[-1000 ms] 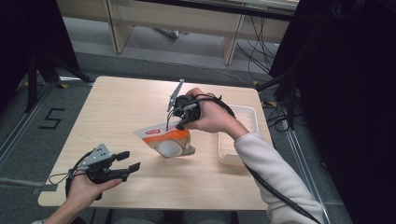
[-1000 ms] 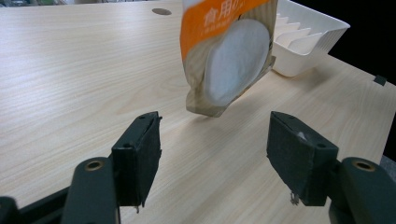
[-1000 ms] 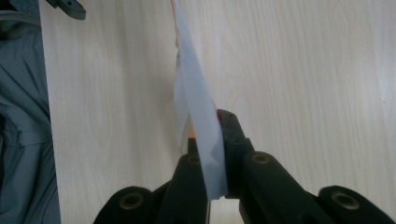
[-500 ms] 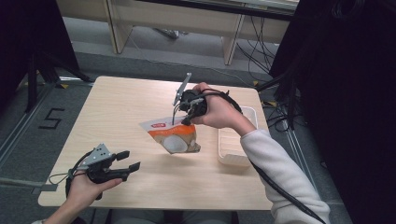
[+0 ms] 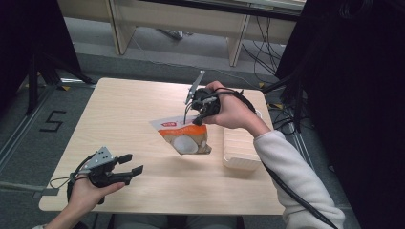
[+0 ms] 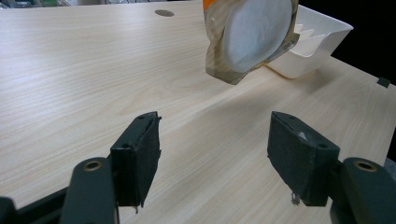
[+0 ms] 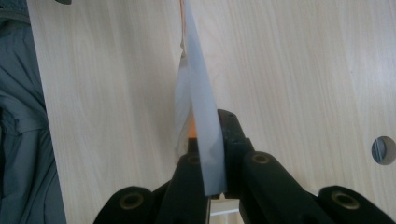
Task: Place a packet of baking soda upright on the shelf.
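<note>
1. The pouch (image 5: 184,137), a flat orange-and-clear packet with a round white disc inside, is seen hanging in the air above the middle of the table (image 5: 133,109), clear of the wood, just beside the white tray (image 5: 239,152).
2. The right tongs (image 5: 188,117) are clenched on the pouch's top edge; in the right gripper view the thin film (image 7: 198,126) is pinched flat between the pads.
3. The left tongs (image 5: 133,164) are held released, nothing between the pads, near the table's front-left corner.
4. Judged light: it dangles from one edge pinch without tearing.
5. Film judged soft and slippery; swinging is likely.
6. The flat sealed rim is judged the best hold; the bulging disc would slip.
</note>
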Available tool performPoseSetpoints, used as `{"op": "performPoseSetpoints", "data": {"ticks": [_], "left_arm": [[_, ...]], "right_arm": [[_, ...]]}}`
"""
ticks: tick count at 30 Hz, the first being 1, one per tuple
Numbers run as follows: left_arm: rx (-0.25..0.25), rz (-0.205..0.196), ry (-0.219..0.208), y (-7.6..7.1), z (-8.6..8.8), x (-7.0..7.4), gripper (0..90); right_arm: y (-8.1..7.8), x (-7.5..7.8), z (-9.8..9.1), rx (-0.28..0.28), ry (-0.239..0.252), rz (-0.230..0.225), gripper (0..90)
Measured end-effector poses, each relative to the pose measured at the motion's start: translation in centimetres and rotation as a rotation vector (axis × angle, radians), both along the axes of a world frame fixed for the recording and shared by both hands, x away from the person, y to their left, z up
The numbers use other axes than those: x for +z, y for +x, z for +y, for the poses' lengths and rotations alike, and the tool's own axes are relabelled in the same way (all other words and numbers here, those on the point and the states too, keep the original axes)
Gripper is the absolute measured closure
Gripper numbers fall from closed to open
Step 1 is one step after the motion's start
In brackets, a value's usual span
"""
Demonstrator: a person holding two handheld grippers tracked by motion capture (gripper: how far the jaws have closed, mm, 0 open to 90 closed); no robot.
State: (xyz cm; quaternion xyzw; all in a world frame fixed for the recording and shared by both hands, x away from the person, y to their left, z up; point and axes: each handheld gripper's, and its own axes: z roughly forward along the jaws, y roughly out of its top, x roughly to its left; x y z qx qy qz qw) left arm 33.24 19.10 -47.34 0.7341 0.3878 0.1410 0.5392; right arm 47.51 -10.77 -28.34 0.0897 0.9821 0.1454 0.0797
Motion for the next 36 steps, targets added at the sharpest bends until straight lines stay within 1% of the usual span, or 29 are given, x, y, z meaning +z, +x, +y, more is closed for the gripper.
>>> {"op": "performPoseSetpoints", "data": {"ticks": [1, 2, 3, 4, 6, 7, 11, 12, 13, 14, 15, 16, 17, 18, 19, 20, 21, 22, 23, 24, 25, 26, 27, 29, 30, 31, 32, 33, 36], "left_arm": [[0.000, 0.000, -0.001, 0.0, 0.0, 0.0, 33.7], [0.000, 0.000, 0.000, 0.0, 0.0, 0.0, 33.7], [0.001, 0.001, 0.000, 0.0, 0.0, 0.0, 33.7], [0.001, 0.001, 0.000, 0.0, 0.0, 0.0, 33.8], [0.001, 0.001, 0.000, 0.0, 0.0, 0.0, 33.7], [0.001, 0.000, 0.000, 0.0, 0.0, 0.0, 33.7], [0.002, 0.001, 0.000, 0.0, 0.0, 0.0, 33.7], [0.002, 0.001, 0.000, 0.0, 0.0, 0.0, 33.7], [0.002, 0.001, 0.000, 0.0, 0.0, 0.0, 33.7], [0.003, 0.001, -0.001, 0.0, 0.0, 0.0, 33.7], [0.003, 0.001, -0.001, 0.0, 0.0, 0.0, 33.7], [0.003, 0.002, -0.002, 0.0, 0.0, 0.0, 33.7], [0.003, 0.002, -0.002, 0.0, 0.0, 0.0, 33.7], [0.003, 0.002, -0.001, 0.0, 0.0, 0.0, 33.7], [0.003, 0.002, -0.001, 0.0, 0.0, 0.0, 33.7], [0.004, 0.002, -0.001, 0.0, 0.0, 0.0, 33.7], [0.004, 0.002, -0.002, 0.0, 0.0, 0.0, 33.6], [0.005, 0.002, -0.002, 0.0, 0.0, 0.0, 33.7], [0.005, 0.002, -0.002, 0.0, 0.0, 0.0, 33.6], [0.005, 0.002, -0.002, 0.0, 0.0, 0.0, 33.6], [0.005, 0.002, -0.002, 0.0, 0.0, 0.0, 33.6], [0.006, 0.002, -0.003, 0.0, 0.0, 0.0, 33.6], [0.006, 0.003, -0.003, 0.0, 0.0, 0.0, 33.6], [0.006, 0.003, -0.004, 0.0, 0.0, 0.0, 33.6], [0.007, 0.003, -0.004, 0.0, 0.0, 0.0, 33.6], [0.007, 0.003, -0.004, 0.0, 0.0, 0.0, 33.6], [0.011, 0.004, -0.007, 0.0, 0.0, -0.1, 33.6], [0.007, 0.003, -0.011, 0.1, 0.0, -0.1, 33.6], [0.009, 0.004, -0.011, 0.1, 0.0, -0.1, 33.6]], "right_arm": [[0.0, 0.1, -0.2, 0.000, -0.005, -0.003, 90.0], [-0.1, 0.2, -0.3, -0.020, -0.006, 0.007, 90.0], [0.1, 0.3, -0.5, -0.005, -0.010, -0.011, 90.0], [-0.1, 0.4, -0.6, -0.022, 0.000, 0.001, 90.0], [0.0, 0.7, -1.0, -0.024, -0.017, -0.003, 90.0], [-0.2, 0.7, -1.1, -0.043, -0.005, 0.005, 90.0], [-0.1, 0.9, -1.6, -0.045, -0.006, 0.003, 90.0], [0.0, 1.0, -1.8, -0.031, -0.016, -0.007, 90.0], [-0.1, 1.1, -1.8, -0.054, -0.007, 0.005, 90.0], [0.1, 1.2, -2.0, -0.032, -0.015, -0.008, 90.0], [0.0, 1.2, -2.1, -0.043, -0.008, 0.001, 90.0], [0.1, 1.3, -2.3, -0.043, -0.021, -0.008, 90.0], [0.0, 1.3, -2.3, -0.059, -0.009, -0.001, 90.0], [0.2, 1.4, -2.5, -0.037, -0.019, -0.009, 90.0], [0.0, 1.4, -2.5, -0.064, -0.008, -0.003, 90.0], [0.2, 1.5, -2.7, -0.027, -0.010, -0.014, 90.0], [0.1, 1.6, -2.7, -0.055, -0.004, -0.007, 90.0], [0.1, 1.8, -2.9, -0.064, -0.013, -0.006, 90.0], [0.1, 1.8, -3.0, -0.055, -0.006, -0.007, 90.0], [0.0, 1.9, -3.0, -0.074, 0.006, 0.000, 90.0], [0.1, 2.0, -3.3, -0.056, -0.007, -0.012, 90.0], [0.1, 2.0, -3.3, -0.063, 0.005, 0.002, 90.0], [0.1, 2.1, -3.4, -0.069, -0.008, -0.009, 90.0], [0.0, 2.2, -3.6, -0.082, -0.002, -0.001, 90.0], [0.1, 2.2, -3.8, -0.063, -0.007, -0.012, 90.0], [0.1, 2.2, -3.8, -0.067, 0.007, -0.004, 90.0], [0.1, 2.3, -4.0, -0.068, -0.011, -0.012, 90.0], [0.0, 2.3, -4.2, -0.089, -0.003, -0.003, 90.0], [0.1, 2.4, -4.5, -0.078, -0.015, -0.011, 90.0]]}}
